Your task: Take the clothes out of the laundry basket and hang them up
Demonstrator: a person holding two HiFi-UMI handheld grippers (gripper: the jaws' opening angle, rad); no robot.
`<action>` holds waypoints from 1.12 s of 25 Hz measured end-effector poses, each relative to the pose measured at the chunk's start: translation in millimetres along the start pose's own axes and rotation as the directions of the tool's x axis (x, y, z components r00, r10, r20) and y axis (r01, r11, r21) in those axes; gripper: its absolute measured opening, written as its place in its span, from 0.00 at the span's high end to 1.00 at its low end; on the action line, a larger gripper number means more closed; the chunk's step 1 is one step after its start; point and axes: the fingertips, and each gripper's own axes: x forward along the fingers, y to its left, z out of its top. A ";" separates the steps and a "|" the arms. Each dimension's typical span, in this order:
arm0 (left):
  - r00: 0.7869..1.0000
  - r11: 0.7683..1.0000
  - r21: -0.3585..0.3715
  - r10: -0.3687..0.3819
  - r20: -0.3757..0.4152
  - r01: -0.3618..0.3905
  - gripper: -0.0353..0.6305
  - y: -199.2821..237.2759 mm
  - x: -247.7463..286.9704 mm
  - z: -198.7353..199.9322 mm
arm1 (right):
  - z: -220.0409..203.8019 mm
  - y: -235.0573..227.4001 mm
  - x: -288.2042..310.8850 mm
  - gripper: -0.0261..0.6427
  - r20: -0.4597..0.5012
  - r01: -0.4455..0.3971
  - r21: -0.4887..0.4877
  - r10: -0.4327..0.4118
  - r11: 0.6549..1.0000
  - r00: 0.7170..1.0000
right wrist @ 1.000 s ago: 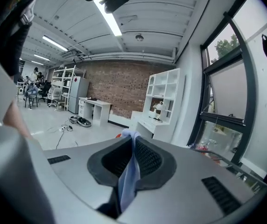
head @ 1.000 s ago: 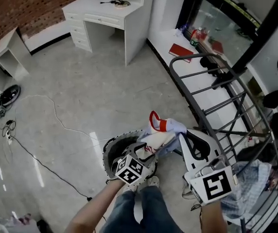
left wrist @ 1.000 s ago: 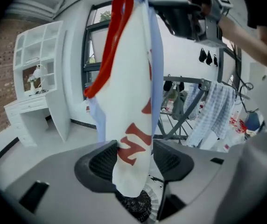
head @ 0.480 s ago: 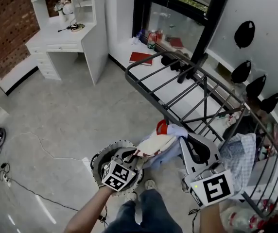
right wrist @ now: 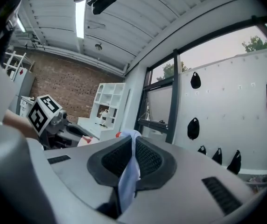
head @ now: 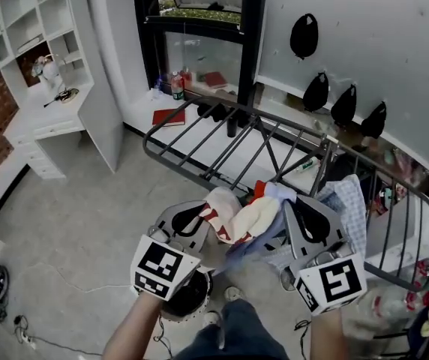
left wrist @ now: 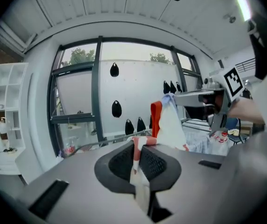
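A white garment with red trim and a pale blue part [head: 248,216] hangs bunched between both grippers, just in front of the grey drying rack [head: 222,137]. My left gripper [head: 199,220] is shut on a red-and-white edge of the garment [left wrist: 168,125], which runs up between its pads [left wrist: 147,160]. My right gripper [head: 301,216] is shut on the pale blue cloth [right wrist: 129,167] of the same garment. The dark round laundry basket [head: 188,298] sits on the floor below the left gripper, mostly hidden by it.
A blue checked cloth [head: 349,201] hangs over the rack's right side. Black hooks [head: 316,92] dot the white wall behind the rack. A white desk with shelves [head: 42,126] stands at the left. A red book [head: 168,116] lies on the low sill.
The left gripper came up out of the basket and closed on the garment. Both grippers lifted the garment toward the rack, and the head view swung up to the wall.
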 end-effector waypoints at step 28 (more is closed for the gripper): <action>0.991 0.993 0.013 -0.118 0.063 0.117 0.91 -11.7 303.8 119.7 | -43.3 -297.5 50.3 0.92 -0.095 0.262 -0.086 -0.270 0.961 0.958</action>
